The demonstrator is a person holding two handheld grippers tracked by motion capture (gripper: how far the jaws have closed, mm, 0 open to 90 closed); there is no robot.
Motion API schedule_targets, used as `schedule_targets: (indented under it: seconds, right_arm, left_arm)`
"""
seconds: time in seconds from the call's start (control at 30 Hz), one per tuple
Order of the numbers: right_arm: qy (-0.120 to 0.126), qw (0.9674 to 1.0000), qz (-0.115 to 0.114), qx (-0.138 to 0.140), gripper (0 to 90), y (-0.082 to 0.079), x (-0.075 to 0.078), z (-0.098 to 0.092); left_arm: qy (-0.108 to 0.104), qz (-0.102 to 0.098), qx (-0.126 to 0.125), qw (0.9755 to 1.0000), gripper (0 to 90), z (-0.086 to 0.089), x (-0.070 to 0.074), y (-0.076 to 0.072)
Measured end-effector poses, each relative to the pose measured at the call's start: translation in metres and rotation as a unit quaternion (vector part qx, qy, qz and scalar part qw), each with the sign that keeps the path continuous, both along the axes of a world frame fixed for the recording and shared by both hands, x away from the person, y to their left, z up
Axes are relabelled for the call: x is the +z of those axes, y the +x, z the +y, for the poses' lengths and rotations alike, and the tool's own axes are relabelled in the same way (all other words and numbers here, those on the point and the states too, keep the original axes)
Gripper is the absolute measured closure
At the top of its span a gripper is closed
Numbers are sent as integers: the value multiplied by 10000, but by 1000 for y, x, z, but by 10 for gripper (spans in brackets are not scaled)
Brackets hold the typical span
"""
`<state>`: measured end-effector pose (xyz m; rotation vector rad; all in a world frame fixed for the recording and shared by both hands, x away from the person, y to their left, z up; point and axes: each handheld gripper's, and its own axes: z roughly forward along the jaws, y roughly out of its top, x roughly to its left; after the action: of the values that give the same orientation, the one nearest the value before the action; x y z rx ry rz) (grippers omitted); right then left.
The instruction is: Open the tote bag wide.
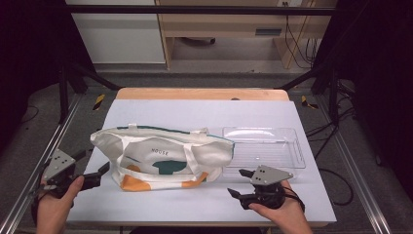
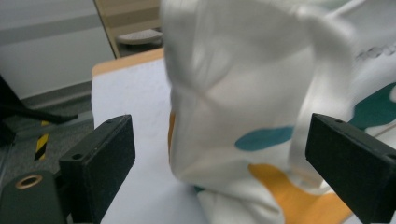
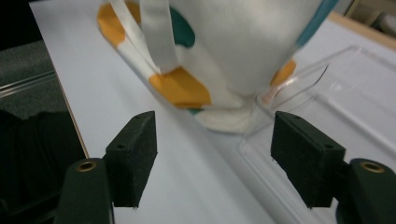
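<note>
Where the left gripper (image 1: pixel 92 168) sits at the near left edge of the table (image 1: pixel 195 109), its jaws stand wide apart and empty, aimed at the left end of the bag (image 1: pixel 163 157). In the left gripper view that end of the bag (image 2: pixel 243 116) rises just ahead of the jaws and between their lines, with bare table in front of the left jaw and the bag's orange corner close to the right jaw; no pad touches cloth.

The bag is a cream cloth tote, soft and creased. It carries teal and orange blotches, a teal trim along its upper edge, small dark lettering on the face, and cream strap handles, one of which runs down the face. It lies on its side, long axis running across the table from one gripper toward the other. Its opening and handles are toward the far side, and its orange-patched bottom is toward the person.

The bag's right end reaches the tray (image 1: pixel 265 146), a clear plastic box lying just ahead of the right gripper (image 1: pixel 239 182). In the right gripper view the bag (image 3: pixel 224 51) stands ahead of the jaws, a strap hanging down toward the left jaw and an orange patch midway between them. The tray's (image 3: pixel 336 93) near corner comes in front of the right jaw, and the bag's corner touches that rim. The right jaws are also open and hold nothing, with only bare table between them.
</note>
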<state>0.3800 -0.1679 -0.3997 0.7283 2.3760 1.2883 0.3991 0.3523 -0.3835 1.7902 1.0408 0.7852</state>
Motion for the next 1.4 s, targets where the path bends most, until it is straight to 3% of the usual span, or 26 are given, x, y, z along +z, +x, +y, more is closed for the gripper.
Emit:
schedule_targets:
  seconds: [0.03, 0.07, 0.1, 0.13, 0.17, 0.23, 0.33, 0.4, 0.43, 0.6, 0.73, 0.77, 0.83, 0.93, 0.97, 1.0, 1.03, 1.07, 1.13, 1.17, 1.23, 1.3, 1.37, 1.4]
  right_arm:
    - [14, 10000, -60, 43, 446, -3, 18, 1]
    - [3, 9999, -107, 32, 456, -4, 25, 2]
    - [-16, 9999, -165, 37, 460, -4, 33, 4]
    - [-20, 9998, -199, 74, 470, -5, 40, 5]
    - [-4, 9995, -271, 146, 474, -5, 52, 9]
    - [-64, 9989, -447, 135, 481, -3, 70, 16]
    - [-165, 9976, -651, 155, 484, 3, 91, 32]
    - [-167, 9974, -673, 195, 490, 7, 100, 42]
    - [-304, 9968, -660, 330, 488, 14, 106, 60]
    - [-646, 9949, -575, 520, 514, 36, 105, 109]
    - [-764, 9938, -517, 624, 537, 56, 98, 145]
    - [-793, 9938, -469, 626, 543, 61, 96, 152]
    - [-852, 9938, -387, 604, 553, 71, 92, 161]
    - [-960, 9934, -326, 542, 573, 78, 89, 167]
    - [-1073, 9927, -235, 499, 601, 84, 85, 171]
    - [-1149, 9922, -190, 448, 633, 86, 82, 172]
    - [-1236, 9913, -148, 439, 653, 88, 80, 172]
    - [-1263, 9910, -96, 436, 686, 89, 78, 173]
    - [-1241, 9911, -127, 468, 791, 88, 76, 172]
    - [-1169, 9918, -116, 495, 811, 88, 75, 171]
    - [-1106, 9925, -135, 501, 844, 85, 76, 169]
    - [-1055, 9930, -115, 517, 856, 83, 76, 168]
    - [-1056, 9929, -127, 539, 870, 80, 75, 168]
    - [-1055, 9929, -126, 536, 877, 79, 75, 168]
  left_arm:
    - [50, -23, -104, 9999, 79, -2, 10, 2]
    - [82, -36, -152, 9998, 85, -4, 16, 3]
    - [146, -87, -156, 9997, 88, -8, 32, 4]
    - [146, -87, -156, 9997, 88, -8, 32, 4]
    - [311, -168, -248, 9991, 88, -15, 51, 6]
    - [410, -231, -417, 9980, 91, -22, 71, 10]
    - [553, -230, -759, 9953, 110, -32, 90, 23]
    - [606, -246, -822, 9945, 157, -35, 92, 26]
    - [768, -173, -957, 9923, 164, -40, 96, 36]
    - [1064, -7, -1216, 9869, 267, -52, 97, 58]
    - [1089, 87, -1300, 9855, 342, -56, 97, 67]
    - [1194, 258, -1428, 9822, 351, -60, 95, 73]
    - [1397, 399, -1508, 9778, 358, -63, 94, 79]
    - [1374, 527, -1590, 9762, 374, -66, 92, 84]
    - [1490, 544, -1633, 9737, 380, -70, 92, 89]
    - [1500, 592, -1632, 9733, 391, -73, 91, 91]
    - [1603, 645, -1668, 9707, 398, -74, 91, 93]
    - [1645, 709, -1707, 9689, 399, -78, 90, 95]
    - [1660, 736, -1729, 9681, 429, -80, 89, 97]
    - [1631, 821, -1825, 9661, 448, -84, 88, 100]
    - [1749, 938, -1931, 9609, 522, -88, 87, 102]
    - [1830, 1005, -1921, 9589, 591, -92, 87, 106]
    - [1943, 1111, -1931, 9553, 684, -95, 87, 109]
    - [1953, 1129, -1921, 9551, 726, -96, 86, 110]
